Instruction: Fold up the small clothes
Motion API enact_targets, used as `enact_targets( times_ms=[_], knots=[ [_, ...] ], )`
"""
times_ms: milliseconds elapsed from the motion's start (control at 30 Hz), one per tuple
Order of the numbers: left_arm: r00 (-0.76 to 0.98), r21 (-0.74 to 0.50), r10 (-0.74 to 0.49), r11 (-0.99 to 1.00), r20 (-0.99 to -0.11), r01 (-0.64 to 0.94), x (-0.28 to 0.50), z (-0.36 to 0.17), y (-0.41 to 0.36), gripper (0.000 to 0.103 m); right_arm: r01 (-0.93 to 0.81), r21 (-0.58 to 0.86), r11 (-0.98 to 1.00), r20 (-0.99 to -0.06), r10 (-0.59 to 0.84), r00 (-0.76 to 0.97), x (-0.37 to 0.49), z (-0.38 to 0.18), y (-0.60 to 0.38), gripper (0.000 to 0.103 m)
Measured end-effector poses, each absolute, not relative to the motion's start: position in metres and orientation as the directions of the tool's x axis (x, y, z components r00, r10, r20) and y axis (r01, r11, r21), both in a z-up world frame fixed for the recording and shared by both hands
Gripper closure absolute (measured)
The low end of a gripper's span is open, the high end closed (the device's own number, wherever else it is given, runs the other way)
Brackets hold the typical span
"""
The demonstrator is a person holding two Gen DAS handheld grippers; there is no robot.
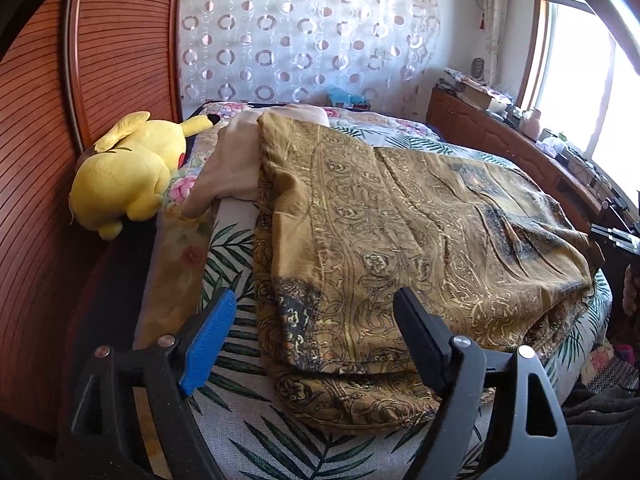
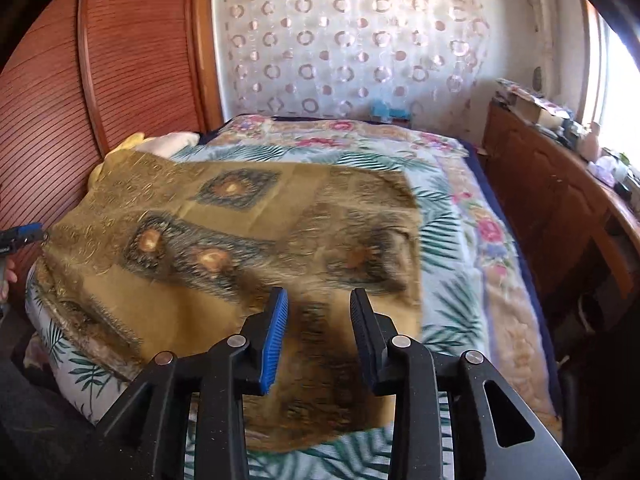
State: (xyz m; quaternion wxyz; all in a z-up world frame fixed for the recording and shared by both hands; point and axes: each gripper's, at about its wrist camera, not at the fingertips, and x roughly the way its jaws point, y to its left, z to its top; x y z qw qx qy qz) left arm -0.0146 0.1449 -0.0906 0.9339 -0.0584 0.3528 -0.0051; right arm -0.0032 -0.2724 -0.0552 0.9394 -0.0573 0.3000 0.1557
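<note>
Soft, light, limp ochre patterned garment (image 1: 400, 248) on bed (image 1: 240, 420): best pinched at hem corners; left gripper (image 1: 316, 308) spread wide, right gripper (image 2: 319, 304) partly parted, both empty.

Both wrist views look down and forward across the bed (image 1: 240, 432), close over its near edge (left one nearer the headboard side), sharing the brown patterned cloth (image 1: 400, 240).

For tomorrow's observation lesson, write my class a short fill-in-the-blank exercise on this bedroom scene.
1. The patterned brown garment lies on the ____.
2. The plush toy beside the headboard is coloured ____.
3. The left gripper has its jaws ____, with nothing clamped between them.

Missing words: bed; yellow; open
</note>
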Motion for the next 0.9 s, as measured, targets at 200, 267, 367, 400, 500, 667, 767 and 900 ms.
enact_targets(
  times_ms=[200,267,367,400,500,667,767,900],
  knots=[
    [0.736,-0.123,-0.037,0.99,-0.676,-0.063,-0.017,-0.099,0.152,0.022,-0.411,-0.009,0.912,-0.614,0.319,0.722,0.017,-0.08,-0.224,0.069],
    [0.733,-0.128,-0.037,0.989,-0.679,-0.068,-0.019,-0.101,0.152,0.022,-0.431,0.002,0.902,-0.617,0.34,0.71,0.022,-0.085,-0.211,0.069],
    [0.728,-0.135,-0.037,0.988,-0.685,-0.077,-0.02,-0.105,0.154,0.022,-0.449,0.0,0.894,-0.619,0.352,0.702,0.033,-0.091,-0.195,0.069],
    [0.726,-0.138,-0.037,0.987,-0.686,-0.08,-0.021,-0.106,0.154,0.022,-0.454,0.003,0.891,-0.621,0.358,0.697,0.037,-0.094,-0.191,0.069],
    [0.722,-0.149,-0.039,0.985,-0.691,-0.09,-0.021,-0.109,0.156,0.022,-0.46,0.0,0.888,-0.631,0.357,0.689,0.044,-0.1,-0.182,0.069],
    [0.727,-0.163,-0.03,0.98,-0.686,-0.113,-0.021,-0.11,0.162,0.022,-0.451,0.003,0.893,-0.642,0.347,0.683,0.048,-0.109,-0.178,0.064],
    [0.737,-0.172,-0.023,0.977,-0.675,-0.127,-0.023,-0.109,0.165,0.022,-0.456,-0.01,0.89,-0.623,0.351,0.699,0.046,-0.112,-0.175,0.061],
    [0.746,-0.208,-0.049,0.971,-0.664,-0.121,-0.024,-0.11,0.168,0.026,-0.447,-0.044,0.894,-0.619,0.327,0.715,0.044,-0.116,-0.168,0.059]
  ],
)
